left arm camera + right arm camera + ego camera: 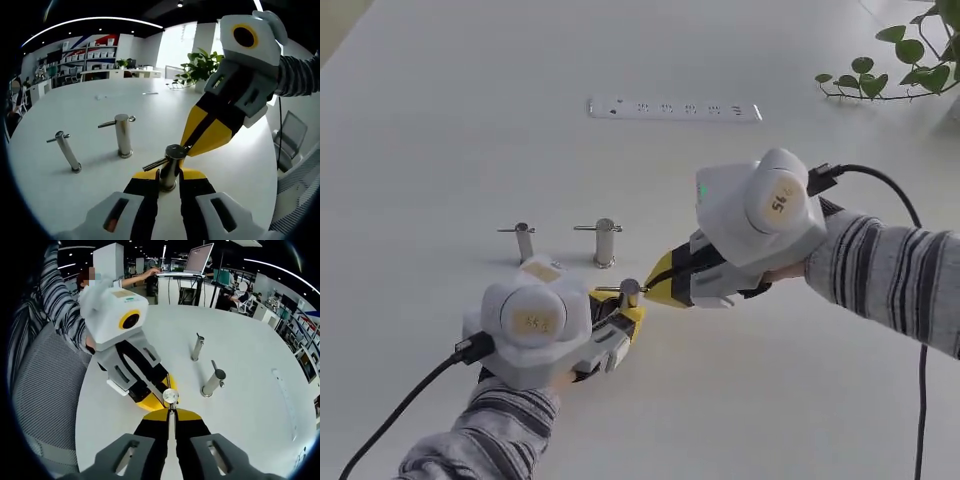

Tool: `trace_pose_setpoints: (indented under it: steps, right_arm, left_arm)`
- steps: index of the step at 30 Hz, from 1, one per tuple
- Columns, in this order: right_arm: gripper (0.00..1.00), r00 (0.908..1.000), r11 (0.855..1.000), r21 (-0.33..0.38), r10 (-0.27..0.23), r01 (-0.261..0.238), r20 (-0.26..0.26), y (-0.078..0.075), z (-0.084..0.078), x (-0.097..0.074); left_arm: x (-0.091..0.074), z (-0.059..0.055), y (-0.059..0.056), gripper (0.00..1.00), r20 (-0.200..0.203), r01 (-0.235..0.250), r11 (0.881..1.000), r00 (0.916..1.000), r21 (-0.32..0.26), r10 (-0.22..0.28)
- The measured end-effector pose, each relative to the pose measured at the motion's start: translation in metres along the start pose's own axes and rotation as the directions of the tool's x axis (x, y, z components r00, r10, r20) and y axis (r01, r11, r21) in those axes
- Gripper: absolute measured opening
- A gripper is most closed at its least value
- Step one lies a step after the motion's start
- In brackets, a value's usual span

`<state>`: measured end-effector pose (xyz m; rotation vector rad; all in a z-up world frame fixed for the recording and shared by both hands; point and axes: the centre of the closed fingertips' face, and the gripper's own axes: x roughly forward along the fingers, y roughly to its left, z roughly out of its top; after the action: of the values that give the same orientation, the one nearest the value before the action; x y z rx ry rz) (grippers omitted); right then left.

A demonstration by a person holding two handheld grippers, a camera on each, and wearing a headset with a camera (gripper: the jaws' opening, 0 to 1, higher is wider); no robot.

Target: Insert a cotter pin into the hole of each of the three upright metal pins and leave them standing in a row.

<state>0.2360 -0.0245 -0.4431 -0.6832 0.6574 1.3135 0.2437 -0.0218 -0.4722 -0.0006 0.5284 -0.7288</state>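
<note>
On open table (440, 130), left gripper (169, 176) clamps metal pin (173, 156) — right gripper (171, 413), its cotter pin (155, 163).

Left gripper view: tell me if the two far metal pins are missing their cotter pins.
No: the far-left metal pin has a cotter pin through its top, and so does the middle metal pin.

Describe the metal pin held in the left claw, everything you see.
The metal pin is a silvery cylinder with a flat round head, standing upright on the white table. The left claw clamps its shaft. A cotter pin pokes through near the head, its other end pinched by the right claw.
</note>
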Motion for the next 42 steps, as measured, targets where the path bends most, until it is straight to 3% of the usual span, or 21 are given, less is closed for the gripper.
trace_pose_setpoints:
  steps: [11,20,33,36,42]
  right_arm:
    - [0.12,1.0,1.0,0.004,0.004,-0.004,0.008,0.002,0.005,0.003]
    - [0.14,0.9988,0.998,0.053,0.039,-0.041,0.028,0.003,0.013,0.018]
    - [0.1,0.9986,0.998,0.046,0.052,-0.052,0.011,0.003,0.01,0.029]
    - [0.09,0.9986,0.995,0.088,0.052,-0.053,0.01,0.002,0.01,0.029]
    - [0.09,0.9986,0.997,0.057,0.053,-0.053,-0.003,0.004,0.01,0.029]
  left_arm:
    - [-0.024,0.004,0.008,0.34,-0.014,-0.004,0.998,0.9999,0.06,0.005]
    - [-0.046,0.01,0.006,0.49,0.0,0.001,0.998,1.0,0.066,-0.001]
    - [-0.067,0.017,0.017,0.63,0.024,-0.034,0.998,0.9992,0.052,0.033]
    - [-0.069,0.016,0.018,0.67,0.021,-0.038,0.999,0.9991,0.038,0.037]
    - [-0.078,0.014,0.019,0.71,0.008,-0.053,0.995,0.9986,0.09,0.052]
